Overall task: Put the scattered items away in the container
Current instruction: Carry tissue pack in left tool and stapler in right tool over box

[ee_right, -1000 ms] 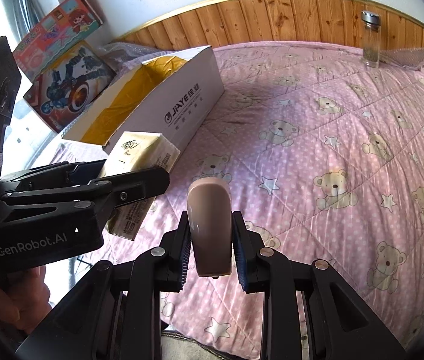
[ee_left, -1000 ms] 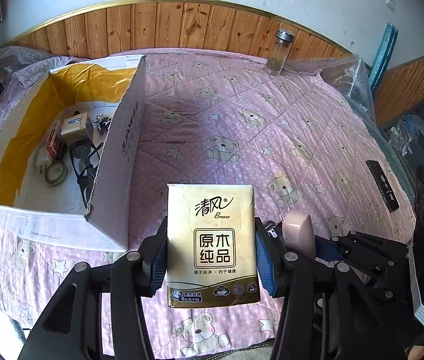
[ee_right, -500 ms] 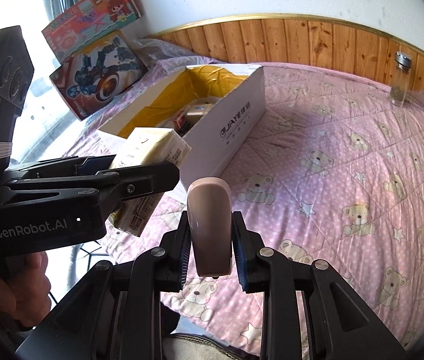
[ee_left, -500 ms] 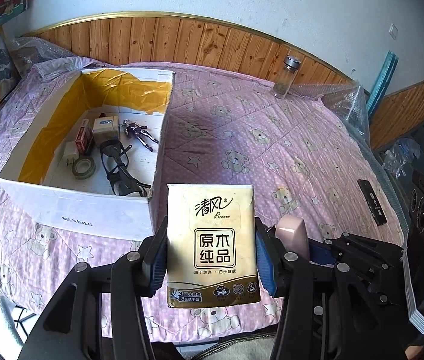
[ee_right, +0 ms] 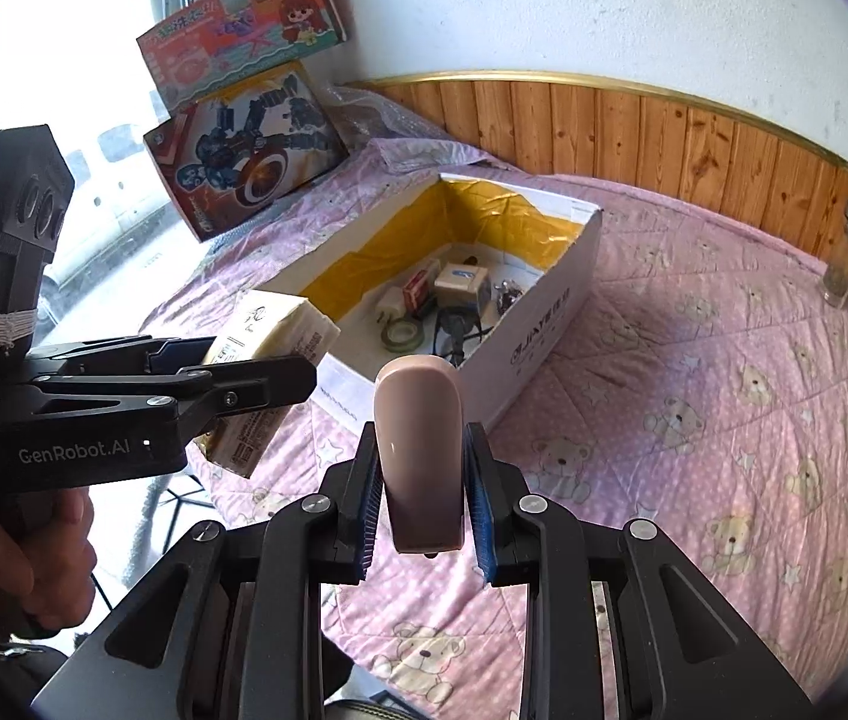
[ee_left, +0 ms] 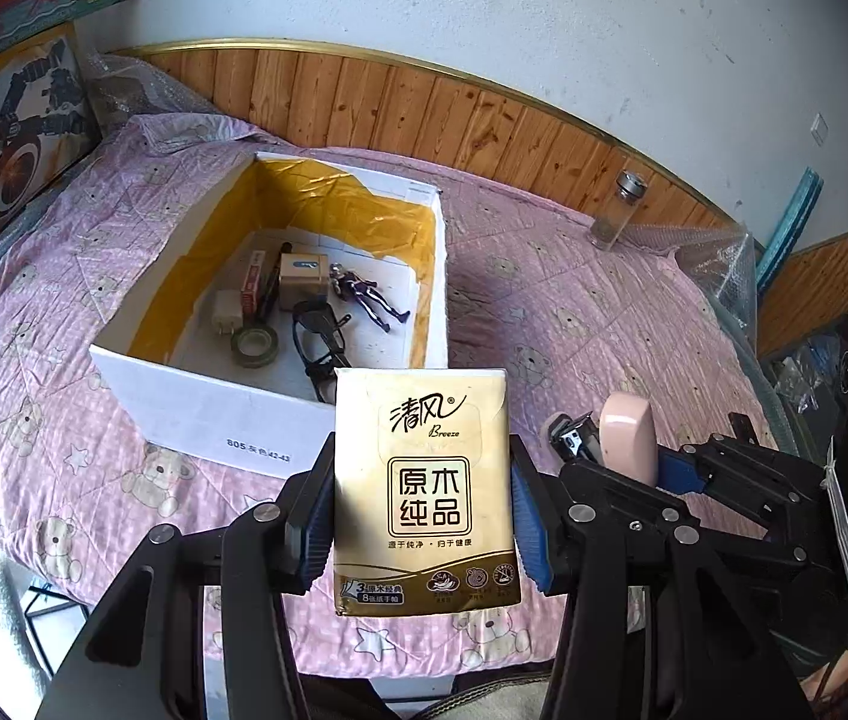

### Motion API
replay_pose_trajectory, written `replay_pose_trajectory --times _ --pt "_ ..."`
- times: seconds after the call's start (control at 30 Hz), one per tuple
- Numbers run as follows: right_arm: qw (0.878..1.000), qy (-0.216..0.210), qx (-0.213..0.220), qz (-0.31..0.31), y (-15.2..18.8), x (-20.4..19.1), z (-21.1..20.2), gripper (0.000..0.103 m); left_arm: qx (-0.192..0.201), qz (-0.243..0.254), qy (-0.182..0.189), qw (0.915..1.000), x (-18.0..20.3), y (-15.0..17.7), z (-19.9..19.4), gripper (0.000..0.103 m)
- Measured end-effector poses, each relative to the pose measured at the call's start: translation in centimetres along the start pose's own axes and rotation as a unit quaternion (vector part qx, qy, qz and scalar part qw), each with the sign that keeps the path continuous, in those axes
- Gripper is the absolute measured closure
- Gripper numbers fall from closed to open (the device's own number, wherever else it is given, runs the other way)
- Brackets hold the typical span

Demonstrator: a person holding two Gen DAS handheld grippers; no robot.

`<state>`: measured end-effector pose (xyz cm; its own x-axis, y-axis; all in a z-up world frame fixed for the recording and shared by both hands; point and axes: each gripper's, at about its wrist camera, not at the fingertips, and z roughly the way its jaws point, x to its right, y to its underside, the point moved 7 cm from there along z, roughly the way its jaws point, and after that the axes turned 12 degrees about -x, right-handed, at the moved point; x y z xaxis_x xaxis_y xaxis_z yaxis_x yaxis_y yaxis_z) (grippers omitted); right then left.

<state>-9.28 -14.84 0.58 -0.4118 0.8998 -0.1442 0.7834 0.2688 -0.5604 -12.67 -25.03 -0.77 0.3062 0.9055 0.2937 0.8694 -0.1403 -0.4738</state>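
My left gripper (ee_left: 422, 516) is shut on a gold tissue pack (ee_left: 424, 420), held upright above the near edge of the pink bear quilt (ee_left: 574, 312). Just ahead lies the open white cardboard box (ee_left: 208, 414), with glasses (ee_left: 319, 330), a tape roll (ee_left: 256, 348), a toy figure (ee_left: 364, 297) and small packets inside. My right gripper (ee_right: 421, 480) is shut on a pink stapler (ee_right: 421, 420), upright and in front of the box (ee_right: 544, 300). The left gripper (ee_right: 256, 360) with the tissue pack (ee_right: 271, 330) hangs to its left, near the box's front corner.
A glass bottle (ee_left: 619, 210) stands by the wooden wall panel at the far right of the bed. Toy boxes (ee_right: 244, 144) lean against the wall to the left. Bubble wrap (ee_left: 718, 264) lies at the bed's right side. A hand (ee_right: 34, 552) holds the left gripper.
Both grippers have lifted and swung towards the box, which now sits centred with its inside in full view. Both holds are unchanged.
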Motion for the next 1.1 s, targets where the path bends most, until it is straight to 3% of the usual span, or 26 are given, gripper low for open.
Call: replay_pose_trajectory --times 0.67,1.1 --pt "0.999 -0.005 0.011 -0.037 -9.0 1.0 1.0 0.076 0.023 -0.026 -0.015 0.9993 -5.4 -7.4 -1.1 0.052" --pt "0.999 -0.016 -0.004 -0.037 -15.7 3.5 4.2 0.076 0.002 -0.015 -0.013 0.9998 -6.7 -10.7 1.4 0.052"
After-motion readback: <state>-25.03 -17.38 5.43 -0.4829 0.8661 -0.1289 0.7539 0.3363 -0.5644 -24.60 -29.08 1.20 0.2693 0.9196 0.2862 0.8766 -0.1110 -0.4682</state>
